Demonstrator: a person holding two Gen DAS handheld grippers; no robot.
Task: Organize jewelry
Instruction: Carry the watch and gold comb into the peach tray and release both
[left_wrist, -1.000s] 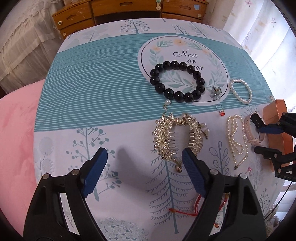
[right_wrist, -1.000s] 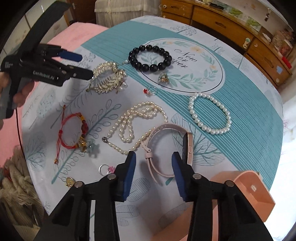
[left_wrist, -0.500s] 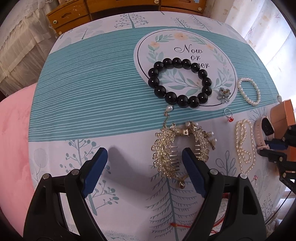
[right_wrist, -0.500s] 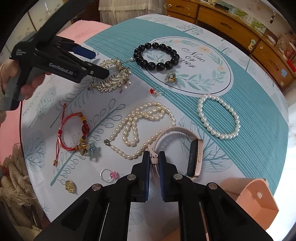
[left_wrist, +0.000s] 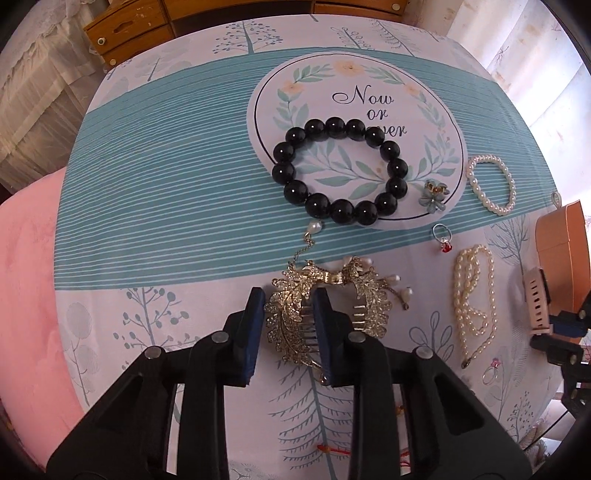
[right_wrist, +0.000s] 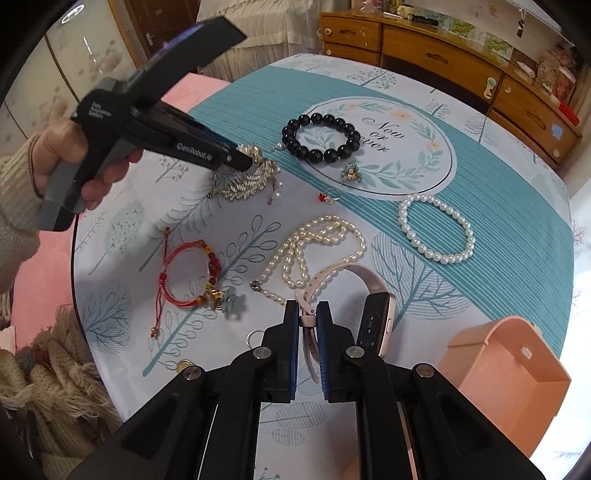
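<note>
Left gripper (left_wrist: 288, 317) clasps the comb (left_wrist: 328, 299) below the black bracelet (left_wrist: 340, 171); right gripper (right_wrist: 308, 332) clamps the watch (right_wrist: 369, 295) strap.

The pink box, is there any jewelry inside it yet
No, in the right wrist view the pink box shows only its bare inner walls and floor, with nothing lying in it.

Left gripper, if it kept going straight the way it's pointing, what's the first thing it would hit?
The left gripper already straddles the gold hair comb; past it, probably the black bead bracelet, though depth is unclear.
</note>
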